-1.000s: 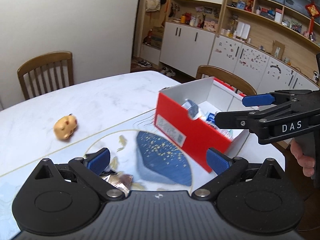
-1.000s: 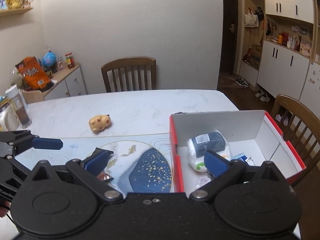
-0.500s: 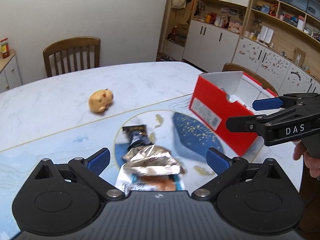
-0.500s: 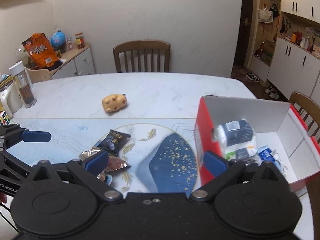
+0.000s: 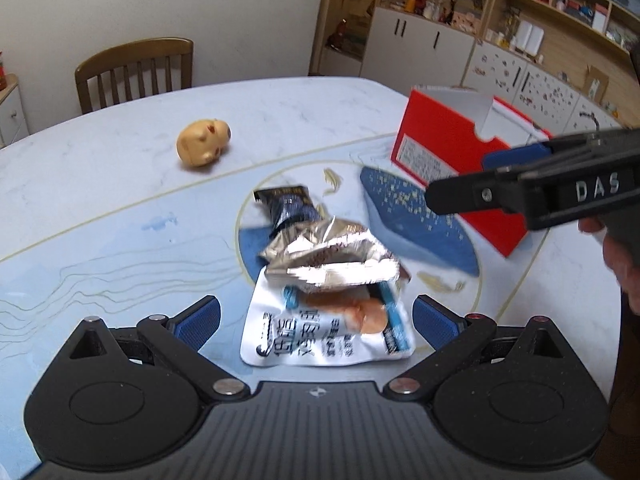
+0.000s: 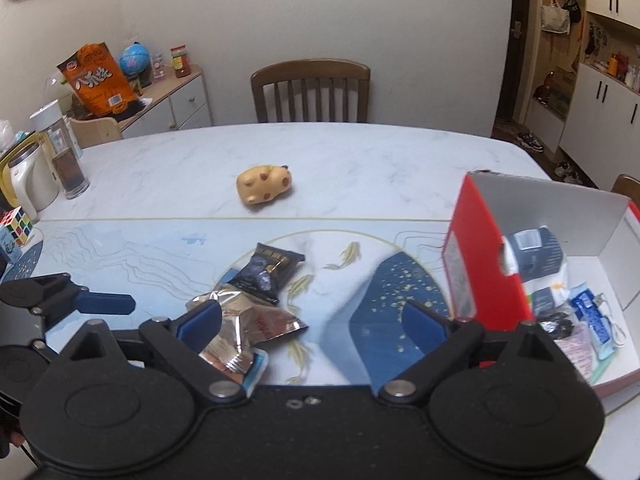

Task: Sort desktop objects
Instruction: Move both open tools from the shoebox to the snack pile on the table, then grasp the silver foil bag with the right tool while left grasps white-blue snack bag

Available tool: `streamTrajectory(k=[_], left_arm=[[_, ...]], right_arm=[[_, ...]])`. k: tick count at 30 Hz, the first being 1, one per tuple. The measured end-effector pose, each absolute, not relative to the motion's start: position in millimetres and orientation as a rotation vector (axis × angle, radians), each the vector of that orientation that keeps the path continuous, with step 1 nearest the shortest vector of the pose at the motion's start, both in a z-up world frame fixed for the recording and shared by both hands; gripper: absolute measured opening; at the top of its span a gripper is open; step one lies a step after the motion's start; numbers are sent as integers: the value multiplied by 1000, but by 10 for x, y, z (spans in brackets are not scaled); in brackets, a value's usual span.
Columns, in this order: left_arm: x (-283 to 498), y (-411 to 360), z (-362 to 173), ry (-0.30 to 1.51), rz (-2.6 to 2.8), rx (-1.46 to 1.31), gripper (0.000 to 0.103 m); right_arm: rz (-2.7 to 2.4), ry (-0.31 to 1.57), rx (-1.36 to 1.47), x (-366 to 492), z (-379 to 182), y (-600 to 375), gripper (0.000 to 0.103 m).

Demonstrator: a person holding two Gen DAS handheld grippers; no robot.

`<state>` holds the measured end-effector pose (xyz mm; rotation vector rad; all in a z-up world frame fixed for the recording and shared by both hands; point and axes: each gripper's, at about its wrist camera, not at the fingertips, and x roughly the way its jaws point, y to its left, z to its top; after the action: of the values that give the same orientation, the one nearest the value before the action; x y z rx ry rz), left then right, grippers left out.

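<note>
Three snack packets lie in a pile on the blue mat: a white one (image 5: 326,334), a silver foil one (image 5: 332,254) on top of it, and a dark one (image 5: 290,206) behind. My left gripper (image 5: 316,322) is open and empty, its pads either side of the white packet, just above it. My right gripper (image 6: 312,322) is open and empty above the mat, between the pile (image 6: 248,320) and the red box (image 6: 486,276). A yellow hamster toy (image 6: 265,186) lies farther back on the table. The box holds several sorted items.
A clear bottle (image 6: 60,152), a kettle (image 6: 26,176) and a Rubik's cube (image 6: 16,226) stand at the table's left edge. A wooden chair (image 6: 310,90) stands behind the table. The right gripper's arm (image 5: 552,194) reaches in front of the red box (image 5: 452,160).
Both grippers have swung left, away from the red box and towards the packet pile. The left gripper has come down over the white packet. Both stay open.
</note>
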<state>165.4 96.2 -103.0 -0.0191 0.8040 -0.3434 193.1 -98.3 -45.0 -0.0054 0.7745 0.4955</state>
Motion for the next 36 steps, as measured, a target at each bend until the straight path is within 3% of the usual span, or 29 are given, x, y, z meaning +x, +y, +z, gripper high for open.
streamTrajectory(k=[13, 30, 36], left_arm=[[1926, 1014, -1266, 832, -497, 74, 102], [1972, 970, -1425, 817, -506, 70, 102], [1954, 875, -1444, 805, -517, 118, 101]], right_arm=[[528, 817, -3, 1967, -602, -689, 96], [537, 915, 56, 2251, -1012, -341, 85], [507, 923, 54, 2356, -1065, -433, 69]])
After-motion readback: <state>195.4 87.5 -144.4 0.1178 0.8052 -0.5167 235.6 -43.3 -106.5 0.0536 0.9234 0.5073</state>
